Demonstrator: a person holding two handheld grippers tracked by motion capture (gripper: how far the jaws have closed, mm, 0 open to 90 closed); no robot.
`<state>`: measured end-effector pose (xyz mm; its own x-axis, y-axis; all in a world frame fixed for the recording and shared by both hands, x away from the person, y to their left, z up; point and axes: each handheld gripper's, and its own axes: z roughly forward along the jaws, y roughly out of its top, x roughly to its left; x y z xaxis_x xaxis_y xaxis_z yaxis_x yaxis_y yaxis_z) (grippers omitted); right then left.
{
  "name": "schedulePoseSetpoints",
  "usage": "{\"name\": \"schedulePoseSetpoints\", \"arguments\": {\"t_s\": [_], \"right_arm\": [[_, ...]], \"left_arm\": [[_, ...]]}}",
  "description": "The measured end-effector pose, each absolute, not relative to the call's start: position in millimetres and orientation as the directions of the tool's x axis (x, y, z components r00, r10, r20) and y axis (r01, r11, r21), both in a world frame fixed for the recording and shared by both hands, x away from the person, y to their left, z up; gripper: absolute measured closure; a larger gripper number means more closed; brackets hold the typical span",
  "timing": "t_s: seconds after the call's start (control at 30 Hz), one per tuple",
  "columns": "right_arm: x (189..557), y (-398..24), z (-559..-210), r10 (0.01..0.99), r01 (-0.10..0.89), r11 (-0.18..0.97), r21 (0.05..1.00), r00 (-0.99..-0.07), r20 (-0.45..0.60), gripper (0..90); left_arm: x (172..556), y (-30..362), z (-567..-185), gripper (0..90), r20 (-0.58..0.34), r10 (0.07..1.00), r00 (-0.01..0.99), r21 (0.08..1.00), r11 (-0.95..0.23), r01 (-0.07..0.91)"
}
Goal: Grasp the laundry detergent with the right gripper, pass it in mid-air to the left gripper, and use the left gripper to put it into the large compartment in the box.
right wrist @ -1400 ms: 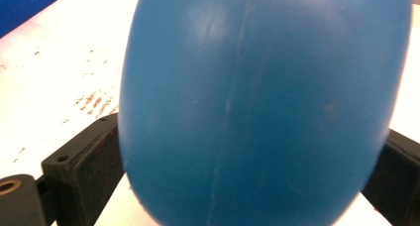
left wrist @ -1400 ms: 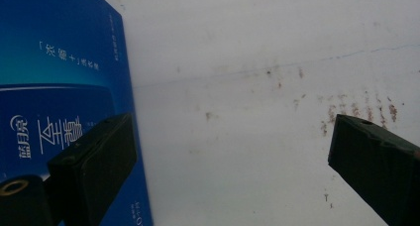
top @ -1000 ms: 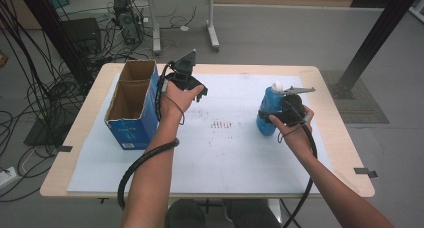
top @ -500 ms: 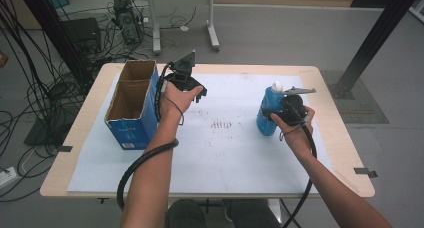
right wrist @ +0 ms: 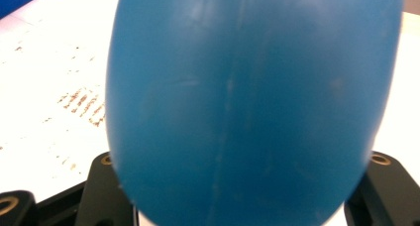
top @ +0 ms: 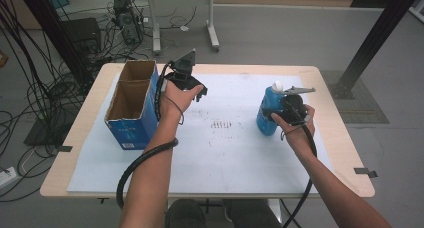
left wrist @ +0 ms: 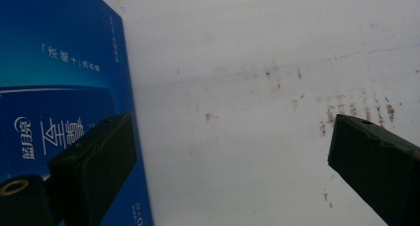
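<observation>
Right gripper (top: pixel 280 110) clamped on blue bottle (top: pixel 267 113), jaws either side. Left gripper (top: pixel 192 90) spread apart, blue carton (top: pixel 131 105) just beside one jaw.

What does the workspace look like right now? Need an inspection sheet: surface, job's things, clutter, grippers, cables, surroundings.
Surface: wooden table under a white sheet; brown specks mid-sheet.
Job's things: blue bottle with white cap, upright at right; open blue box at left, looks empty inside.
Clutter: nothing seen.
Grippers: left gripper open, jaws wide apart, nothing between them, beside the box. Right gripper has a jaw on each side of the bottle; contact cannot be told.
Cables: one black cable trails along the left forearm, another along the right; loose wires on the floor at left.
Surroundings: grey floor, second table's legs behind, black post at right.
</observation>
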<state>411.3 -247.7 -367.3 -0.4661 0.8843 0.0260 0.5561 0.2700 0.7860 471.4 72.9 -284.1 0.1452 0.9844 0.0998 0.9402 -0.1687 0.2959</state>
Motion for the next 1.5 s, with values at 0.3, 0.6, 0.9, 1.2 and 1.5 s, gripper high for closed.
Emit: {"name": "schedulePoseSetpoints", "arguments": {"t_s": [0.3, 0.6, 0.9, 1.2, 1.5], "right_arm": [[411, -248, -367, 0.885, 0.558, 0.275, 0.783, -0.465, 0.021, 40.2], [412, -248, -366, 0.887, 0.563, 0.271, 0.781, -0.461, 0.025, 40.6], [411, -248, -367, 0.888, 0.562, 0.267, 0.783, -0.46, 0.027, 41.3], [411, -248, -367, 0.889, 0.563, 0.264, 0.783, -0.456, 0.028, 42.3], [411, -248, -367, 0.891, 0.564, 0.262, 0.783, -0.453, 0.028, 42.4]], "left_arm": [[471, 75, -280, 5.6, 0.098, 0.985, 0.144, 0.305, -0.168, 0.938], [469, 78, -277, 5.6, 0.105, 0.984, 0.143, 0.307, -0.168, 0.937], [470, 74, -274, 5.6, 0.106, 0.983, 0.151, 0.309, -0.177, 0.935], [468, 71, -273, 5.6, 0.107, 0.982, 0.155, 0.317, -0.182, 0.931], [465, 73, -269, 5.6, 0.105, 0.983, 0.154, 0.321, -0.179, 0.93]]}}
